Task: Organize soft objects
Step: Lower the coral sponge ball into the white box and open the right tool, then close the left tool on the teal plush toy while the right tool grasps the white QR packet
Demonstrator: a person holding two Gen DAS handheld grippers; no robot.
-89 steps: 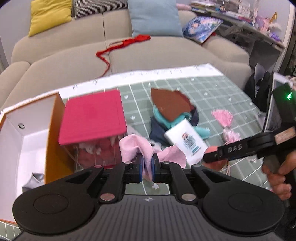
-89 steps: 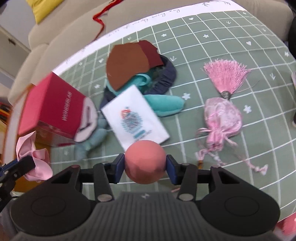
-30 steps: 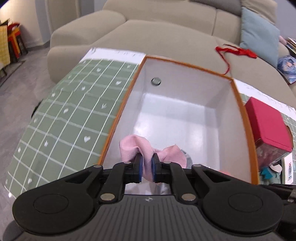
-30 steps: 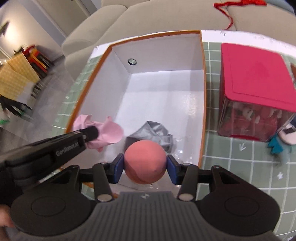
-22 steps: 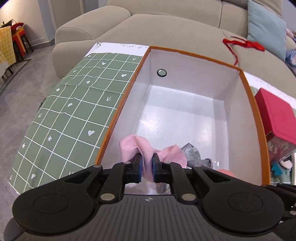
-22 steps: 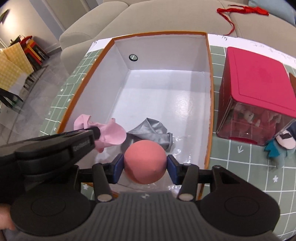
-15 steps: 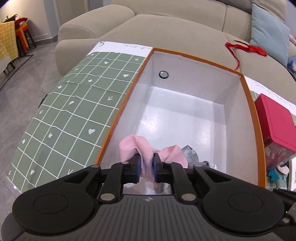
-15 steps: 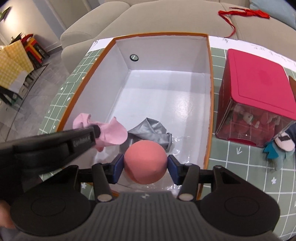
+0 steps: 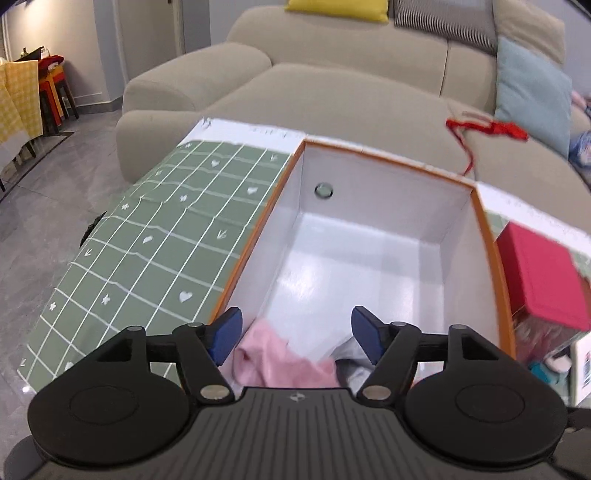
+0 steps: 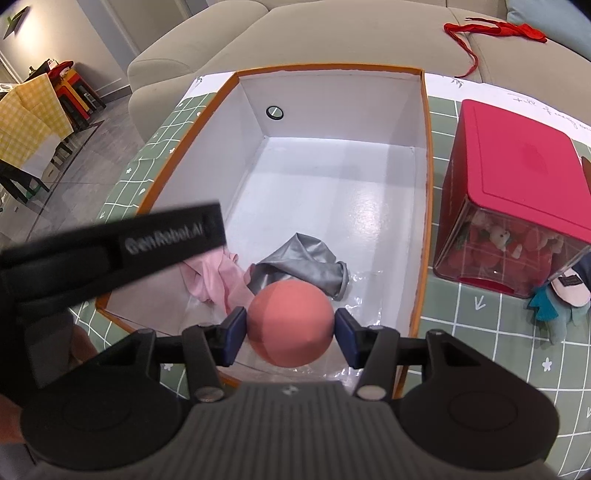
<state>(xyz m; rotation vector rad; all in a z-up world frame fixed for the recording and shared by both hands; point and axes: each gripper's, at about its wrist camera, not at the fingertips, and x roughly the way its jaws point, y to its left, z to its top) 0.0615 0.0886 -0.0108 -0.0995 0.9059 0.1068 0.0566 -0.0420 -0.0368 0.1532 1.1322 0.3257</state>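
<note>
a beige sofa [image 9: 332, 92] stands far behind, a red string [image 10: 491, 29] lying on its seat; yellow-clothed table [image 10: 29, 114] far left.

Bright, even room light. White shine on box floor [image 10: 354, 206]. Edges bend round, corners dark. Red box [image 9: 543, 280] blurry; near black arm [image 10: 110, 251] fuzzy.

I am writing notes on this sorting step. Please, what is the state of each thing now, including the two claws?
Left claw: opening, nothing gripped.
Pink cloth: released, lying in the box.
Right claw: shut on the ball.
Ball: held above the box.
Grey cloth: crumpled, in the box.
Orange-edged box: open.
Red-lidded container: lid on.
</note>
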